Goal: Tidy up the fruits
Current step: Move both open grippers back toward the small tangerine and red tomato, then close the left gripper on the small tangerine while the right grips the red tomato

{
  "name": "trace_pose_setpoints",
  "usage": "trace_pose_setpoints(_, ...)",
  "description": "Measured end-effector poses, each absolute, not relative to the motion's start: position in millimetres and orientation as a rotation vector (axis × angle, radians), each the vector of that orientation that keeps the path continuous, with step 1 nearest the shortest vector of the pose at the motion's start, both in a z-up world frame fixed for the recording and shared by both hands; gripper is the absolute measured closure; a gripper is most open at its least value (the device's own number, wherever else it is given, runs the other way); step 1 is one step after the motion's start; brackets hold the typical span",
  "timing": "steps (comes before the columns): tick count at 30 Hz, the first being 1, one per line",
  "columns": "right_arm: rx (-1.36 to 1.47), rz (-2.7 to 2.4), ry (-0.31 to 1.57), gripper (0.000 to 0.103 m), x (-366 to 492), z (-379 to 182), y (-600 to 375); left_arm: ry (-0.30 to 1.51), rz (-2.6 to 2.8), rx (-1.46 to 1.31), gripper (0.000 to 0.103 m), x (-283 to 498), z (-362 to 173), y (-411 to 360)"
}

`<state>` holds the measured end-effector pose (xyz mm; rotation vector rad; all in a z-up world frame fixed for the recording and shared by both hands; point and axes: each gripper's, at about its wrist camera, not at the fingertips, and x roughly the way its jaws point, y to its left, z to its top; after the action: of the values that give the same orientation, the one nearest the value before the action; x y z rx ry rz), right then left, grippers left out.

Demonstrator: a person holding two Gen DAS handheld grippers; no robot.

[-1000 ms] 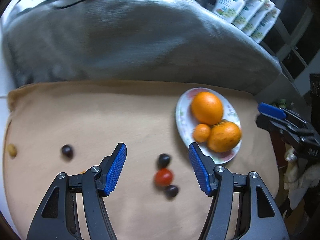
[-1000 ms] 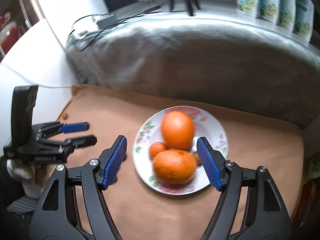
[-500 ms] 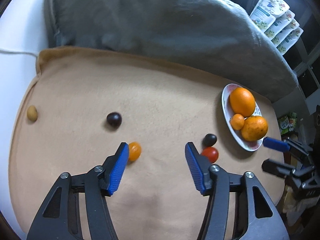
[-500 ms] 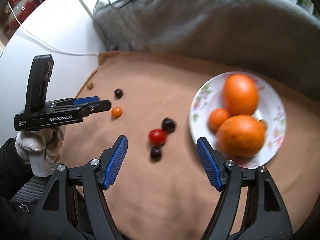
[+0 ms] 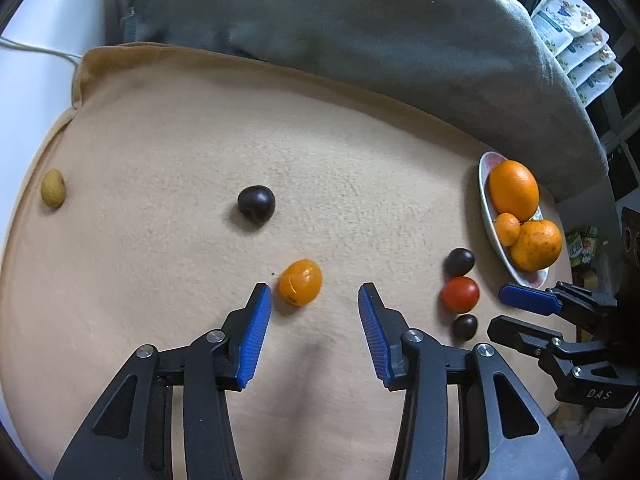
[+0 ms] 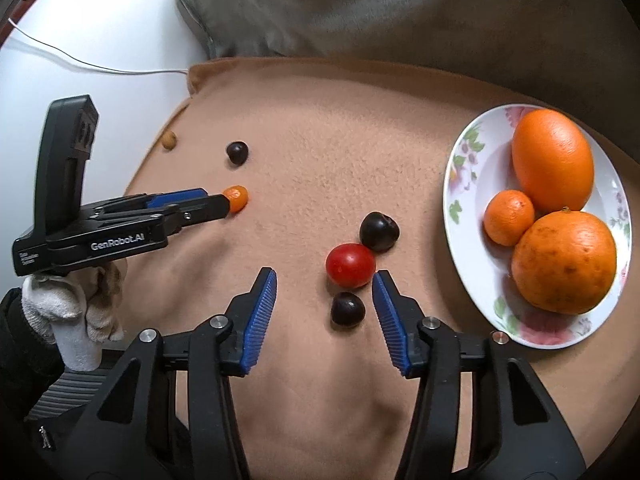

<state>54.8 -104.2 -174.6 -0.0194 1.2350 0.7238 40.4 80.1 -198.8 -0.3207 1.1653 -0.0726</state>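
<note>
Step in hand: approach to pick-up. The left gripper (image 5: 315,300), jaws spread and empty, sits just short of the small orange fruit (image 5: 300,282) on the tan blanket (image 5: 360,168). The right gripper (image 6: 324,284), jaws also spread, has the small dark fruit (image 6: 347,309) between its fingers; the tomato (image 6: 350,265) lies just beyond.

Next move, probably: advance, close gently, carry to the plate (image 6: 472,168).

Legible text: "GenRobot.AI" on the left gripper body; "DAS" on the right one.

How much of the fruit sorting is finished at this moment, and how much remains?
Done: three orange fruits lie on the plate. In hand: nothing is held; the open left gripper points at the small orange fruit, and the open right gripper is near the red tomato. Left: six small fruits remain on the cloth.
</note>
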Motion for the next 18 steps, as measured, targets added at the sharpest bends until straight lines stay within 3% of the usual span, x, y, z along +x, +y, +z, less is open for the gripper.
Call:
trace_pose_setpoints(13, -0.019, 0.664, 1.278, 0.053, 69.5, -196.8, -89.5, 1.177, -0.113, -0.268, 0.067, 50.7, -213.3, 80.2)
trace_pose_setpoints(18, -0.021, 0.648, 1.298, 0.06, 72.3, -203.7, -85.0, 1.183, -0.126, -0.246, 0.07, 54.5, -217.0, 76.3)
